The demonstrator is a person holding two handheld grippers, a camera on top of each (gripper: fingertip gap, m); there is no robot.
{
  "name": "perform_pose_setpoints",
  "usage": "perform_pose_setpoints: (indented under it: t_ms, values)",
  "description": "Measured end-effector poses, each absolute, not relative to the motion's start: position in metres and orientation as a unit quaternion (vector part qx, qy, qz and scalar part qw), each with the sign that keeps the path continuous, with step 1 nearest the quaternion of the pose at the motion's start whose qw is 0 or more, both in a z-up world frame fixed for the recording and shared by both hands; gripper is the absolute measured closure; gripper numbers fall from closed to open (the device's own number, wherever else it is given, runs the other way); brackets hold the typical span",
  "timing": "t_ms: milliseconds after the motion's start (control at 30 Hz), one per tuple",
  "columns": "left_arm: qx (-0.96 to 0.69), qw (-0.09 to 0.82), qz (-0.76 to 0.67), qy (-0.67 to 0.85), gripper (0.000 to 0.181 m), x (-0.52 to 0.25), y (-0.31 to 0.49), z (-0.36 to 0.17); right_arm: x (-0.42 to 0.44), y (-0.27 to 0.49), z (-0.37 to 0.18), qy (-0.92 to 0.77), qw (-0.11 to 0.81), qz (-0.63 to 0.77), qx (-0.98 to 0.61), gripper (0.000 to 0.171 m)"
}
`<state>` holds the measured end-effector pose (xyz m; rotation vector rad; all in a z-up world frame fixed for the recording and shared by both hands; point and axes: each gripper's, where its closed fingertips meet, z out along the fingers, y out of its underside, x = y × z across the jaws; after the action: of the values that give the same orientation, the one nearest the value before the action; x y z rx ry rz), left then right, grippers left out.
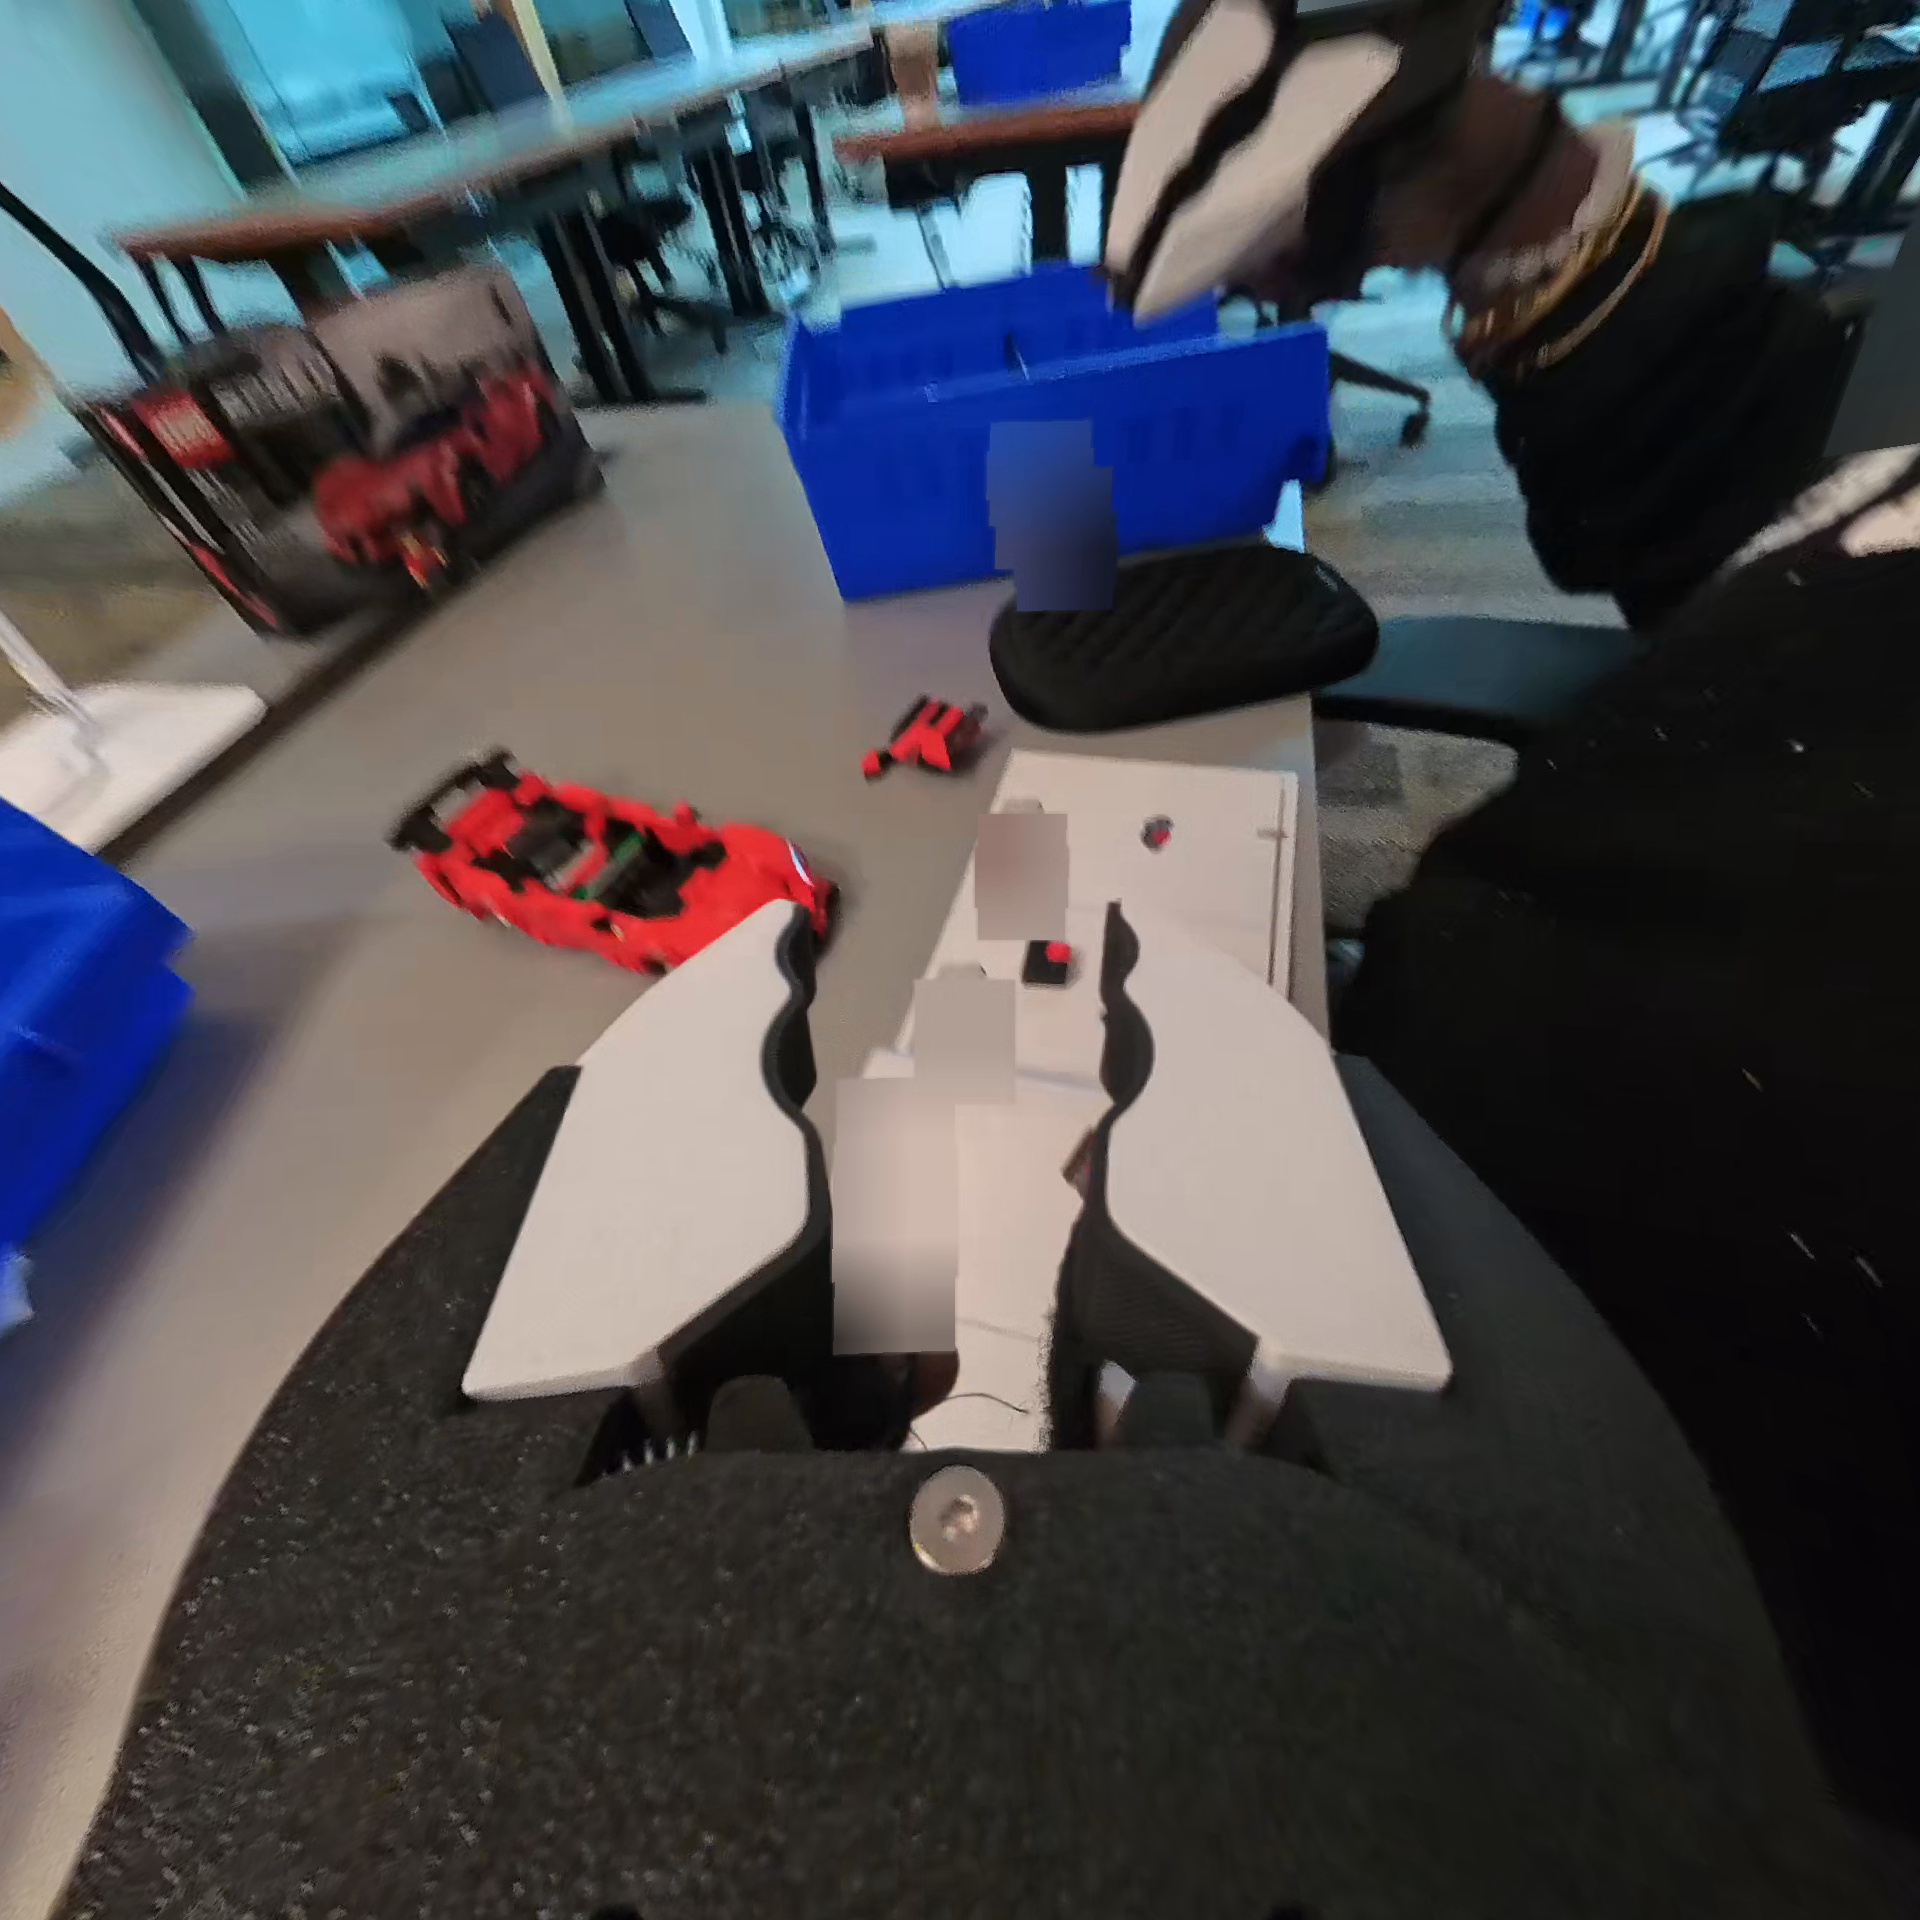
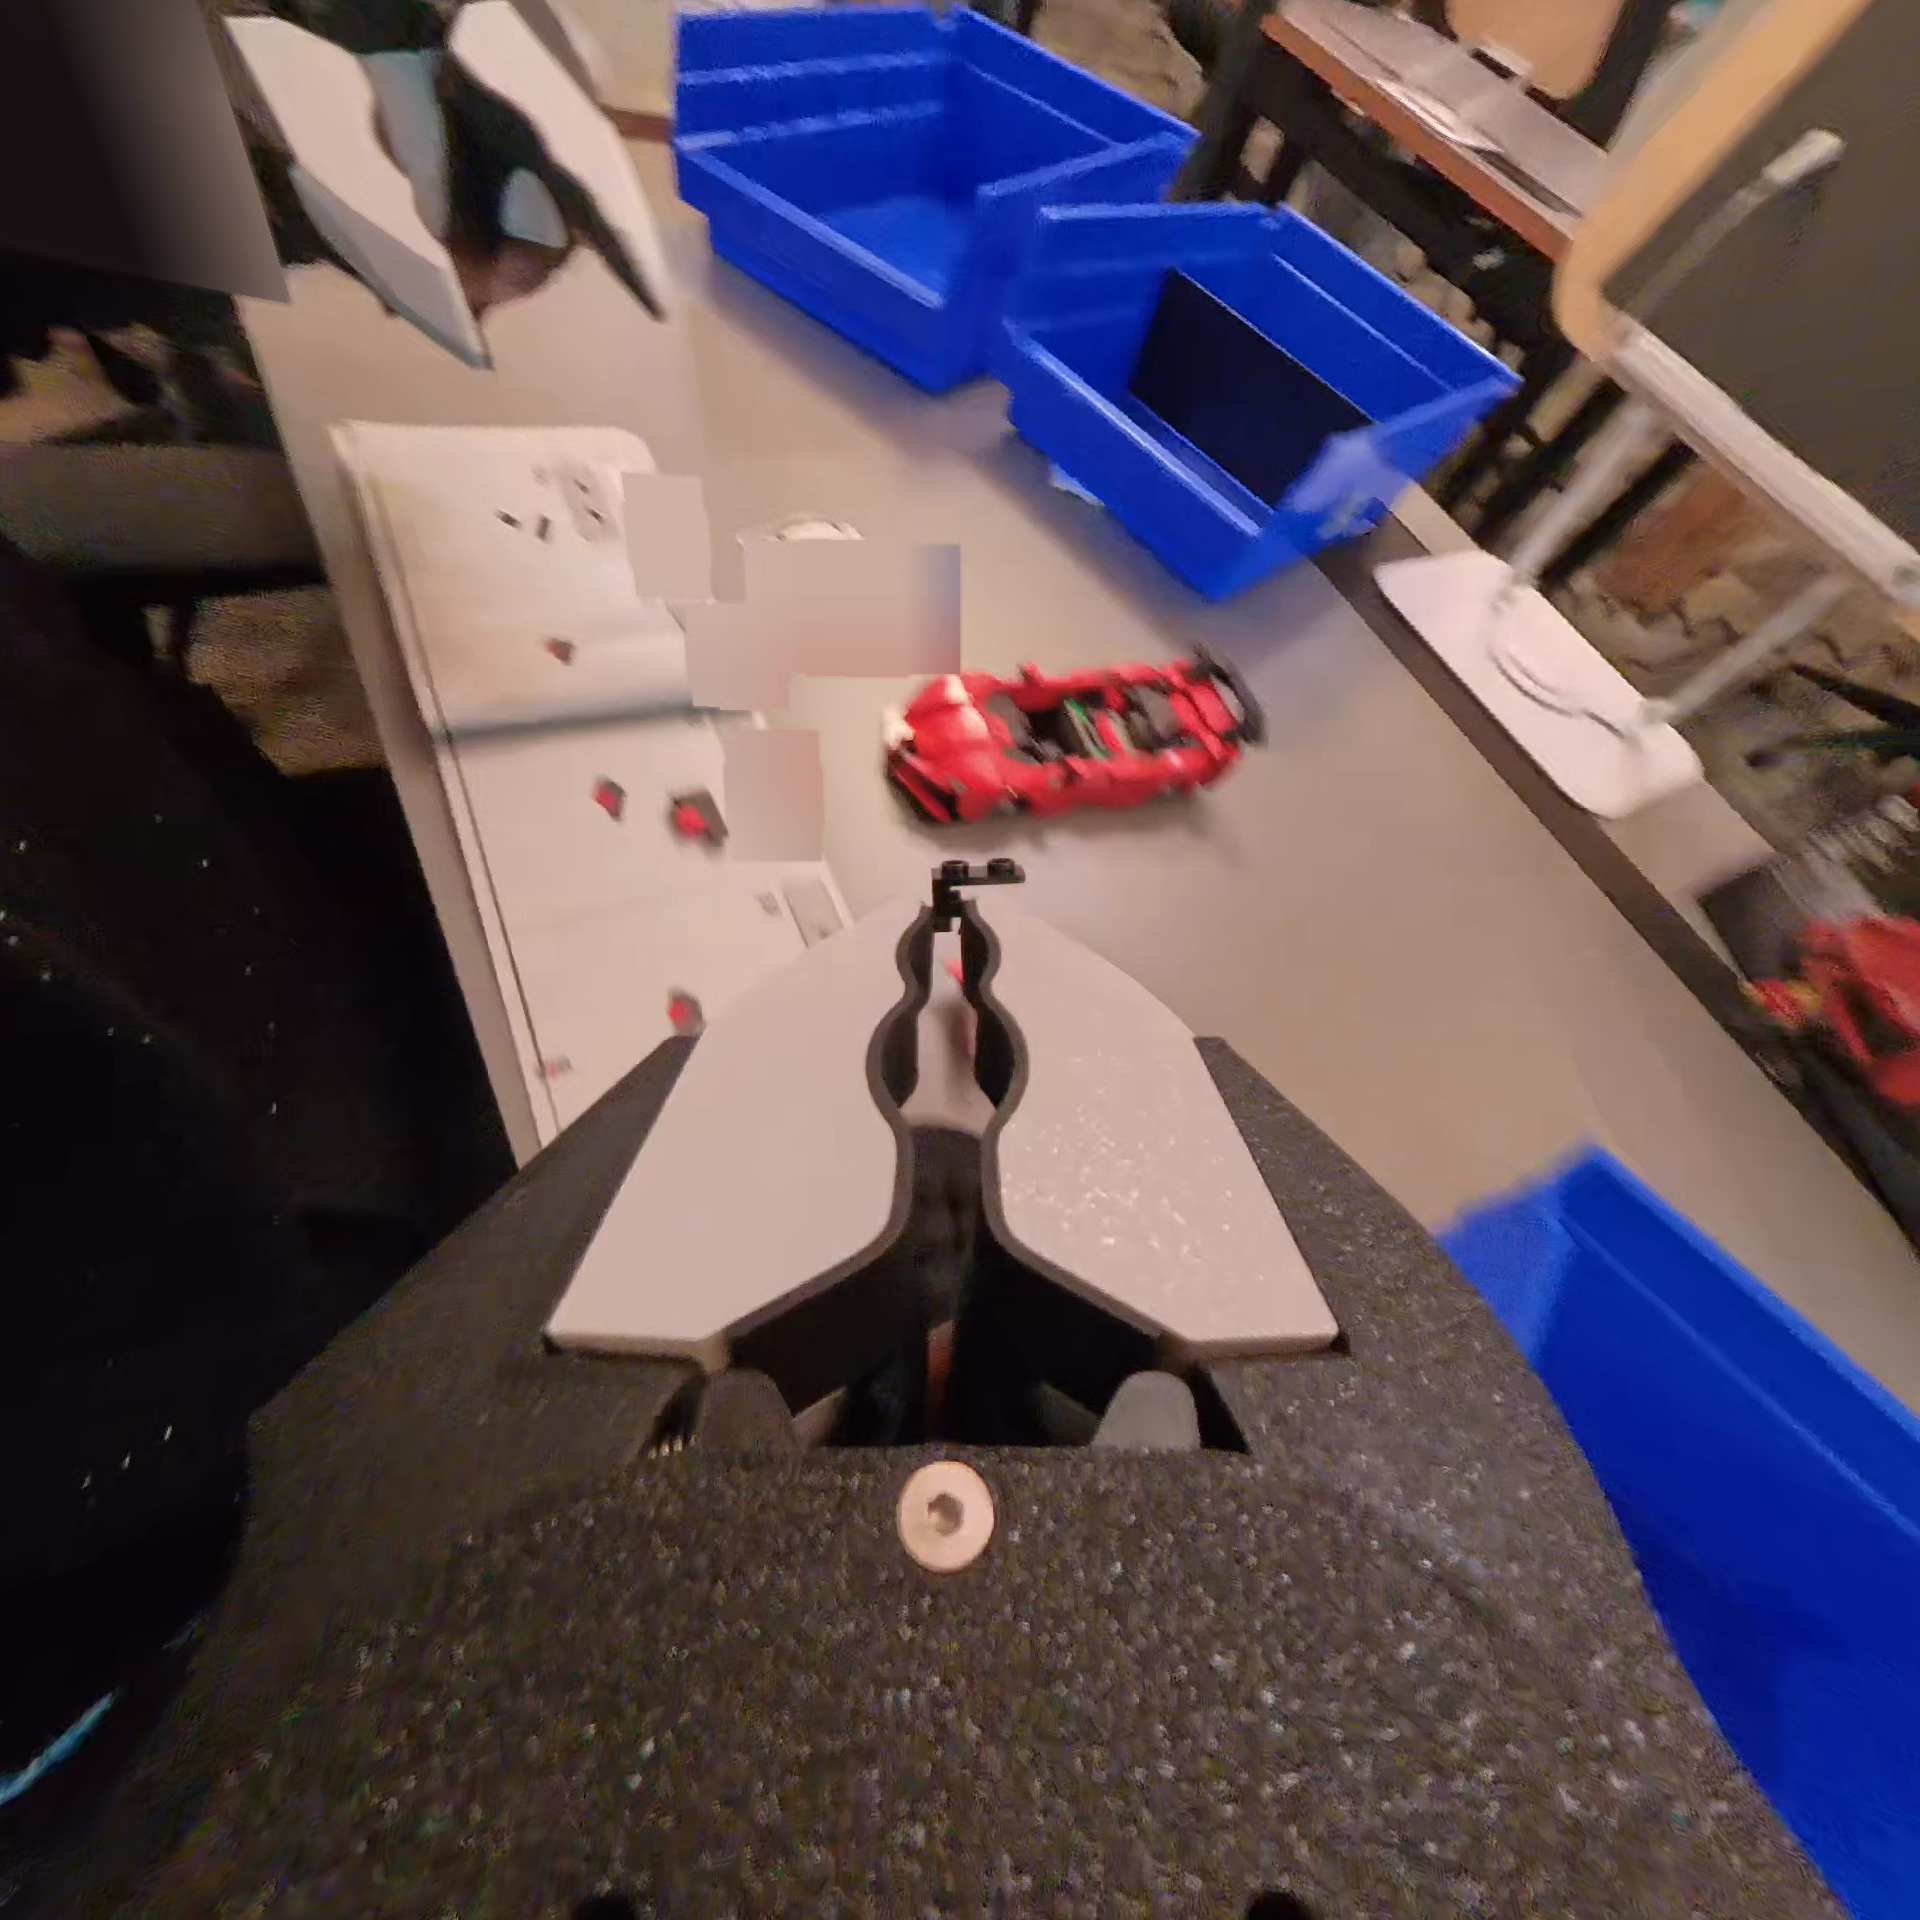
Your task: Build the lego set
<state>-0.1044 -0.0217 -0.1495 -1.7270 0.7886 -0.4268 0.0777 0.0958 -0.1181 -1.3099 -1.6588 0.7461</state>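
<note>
Above the grey table [image 2: 1299,1018], a small black piece [image 2: 977,881] is pinched by the right gripper [image 2: 951,920] at its very tips. The left gripper [image 1: 961,925] is held wide and empty. With so slight a hold, the piece could be twisted loose when pressed onto the red car [image 2: 1070,743].

Office-like workroom; rows of desks [image 1: 499,177], rolling chairs [image 1: 1371,384]; blue parts bins [image 2: 1247,395] on grey table [image 2: 1195,987]

Small black piece pinched, red car on the table

We see a tiny black lego piece [image 2: 975,881] at our right claw's [image 2: 956,920] tips; beyond it, slightly right, the partly built red car [image 2: 1070,743] lies flat on the table.
</note>
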Motion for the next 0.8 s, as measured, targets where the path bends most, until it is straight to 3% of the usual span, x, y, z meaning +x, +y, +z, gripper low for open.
perform_pose_setpoints:
  t_ms: [133, 433, 800]
  values:
    - [-0.684, 0.621, -0.17, 0.342, 0.126, -0.095, -0.021, -0.125, 0.015, 0.069, -0.129, -0.679, 0.425, 0.326, -0.502, 0.166]
    - [-0.689, 0.643, -0.223, 0.251, 0.134, -0.095, -0.006, -0.138, -0.03, 0.059, -0.176, -0.701, 0.433, 0.294, -0.484, 0.166]
    - [-0.735, 0.602, -0.198, 0.241, 0.14, -0.1, 0.01, -0.157, -0.041, 0.059, -0.189, -0.689, 0.427, 0.333, -0.482, 0.166]
